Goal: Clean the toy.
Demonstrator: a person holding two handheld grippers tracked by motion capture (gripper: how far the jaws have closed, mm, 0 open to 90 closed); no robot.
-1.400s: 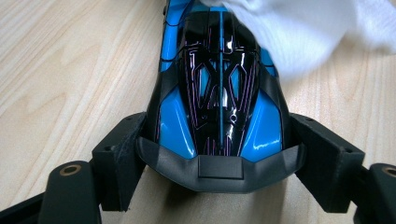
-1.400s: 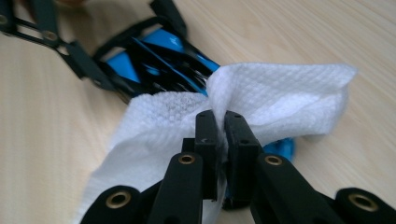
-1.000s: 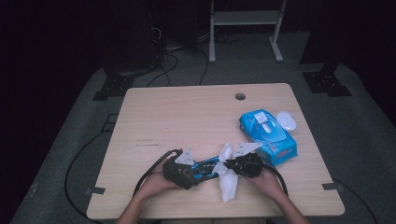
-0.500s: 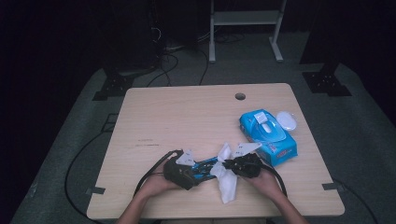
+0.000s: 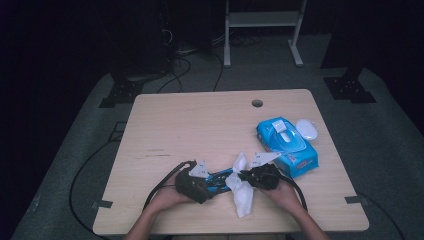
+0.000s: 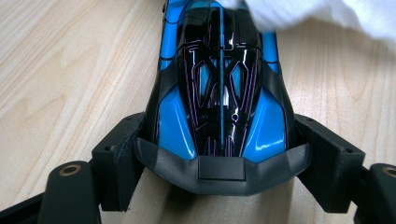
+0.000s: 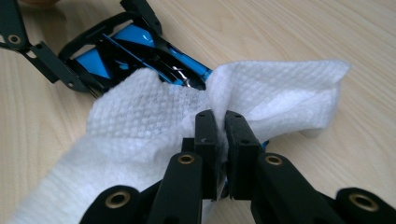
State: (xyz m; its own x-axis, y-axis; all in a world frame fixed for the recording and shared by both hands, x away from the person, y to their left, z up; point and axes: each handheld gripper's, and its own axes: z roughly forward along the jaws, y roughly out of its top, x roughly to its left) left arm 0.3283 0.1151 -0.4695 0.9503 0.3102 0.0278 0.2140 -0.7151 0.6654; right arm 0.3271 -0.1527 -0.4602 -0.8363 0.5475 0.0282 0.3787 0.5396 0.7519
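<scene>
A blue and black toy car [image 6: 219, 93] lies on the wooden table near its front edge, and my left gripper [image 6: 219, 154] is shut on its rear end, one jaw on each side. The same toy car [image 5: 216, 178] lies between both hands in the high view, with my left gripper [image 5: 212, 181] holding it. My right gripper [image 7: 220, 135] is shut on a white wet wipe [image 7: 154, 121] that drapes over the car's far end [image 7: 135, 46]. In the high view the wipe [image 5: 242, 187] hangs from my right gripper [image 5: 241, 176], and the wipe's edge [image 6: 327, 14] covers the car's nose.
A blue pack of wet wipes [image 5: 286, 145] lies at the right of the table [image 5: 200, 125], with a white lid [image 5: 307, 130] beside it. A cable hole [image 5: 257, 103] sits near the far edge. Cables trail off the table's front left.
</scene>
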